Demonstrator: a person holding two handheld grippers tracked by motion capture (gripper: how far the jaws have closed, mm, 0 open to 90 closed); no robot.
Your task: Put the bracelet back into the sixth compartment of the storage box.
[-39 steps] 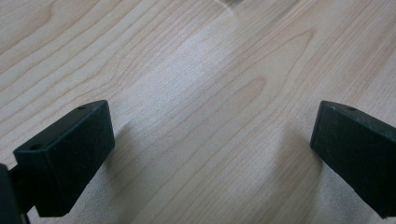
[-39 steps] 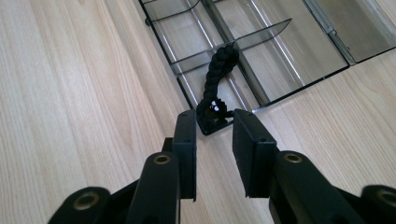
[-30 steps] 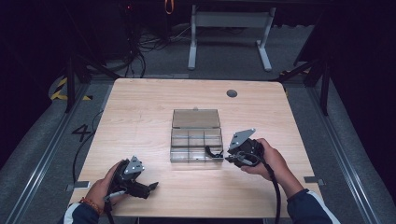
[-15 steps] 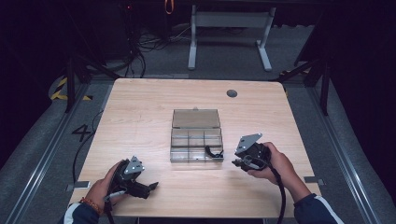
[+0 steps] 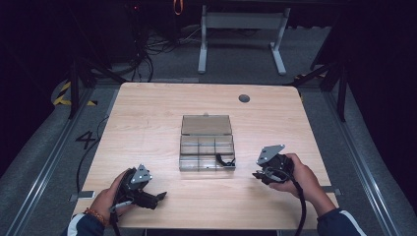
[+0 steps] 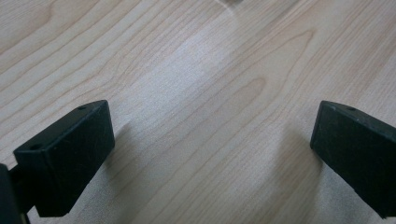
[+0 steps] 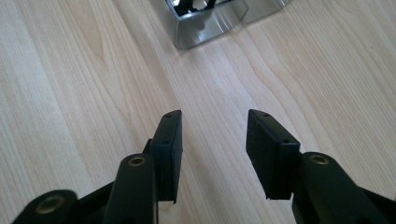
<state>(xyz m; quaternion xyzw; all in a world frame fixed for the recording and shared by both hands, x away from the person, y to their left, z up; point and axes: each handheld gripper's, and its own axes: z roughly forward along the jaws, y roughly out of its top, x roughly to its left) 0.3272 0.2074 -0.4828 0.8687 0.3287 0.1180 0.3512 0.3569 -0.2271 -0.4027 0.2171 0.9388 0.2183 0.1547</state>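
A clear box [image 5: 207, 147] with small compartments sits in the middle of the wooden table [image 5: 147, 118], its lid open toward the far side. A small black thing [image 5: 223, 160] lies in the near right compartment; what it is stays hard to make out. The right gripper [image 5: 256, 175] is just right of the box, its jaws apart, just been opening, with nothing between them. The left gripper [image 5: 161, 196] rests near the table's near left edge, jaws wide apart over bare wood. In the right gripper view the box corner [image 7: 205, 18] is cut off at the top.

Each black gripper [image 5: 259, 176] carries a grey three-cornered plate [image 5: 271, 153] and trailing black cable [image 5: 301, 206]; sleeves [image 5: 339, 222] dark blue, white-edged.
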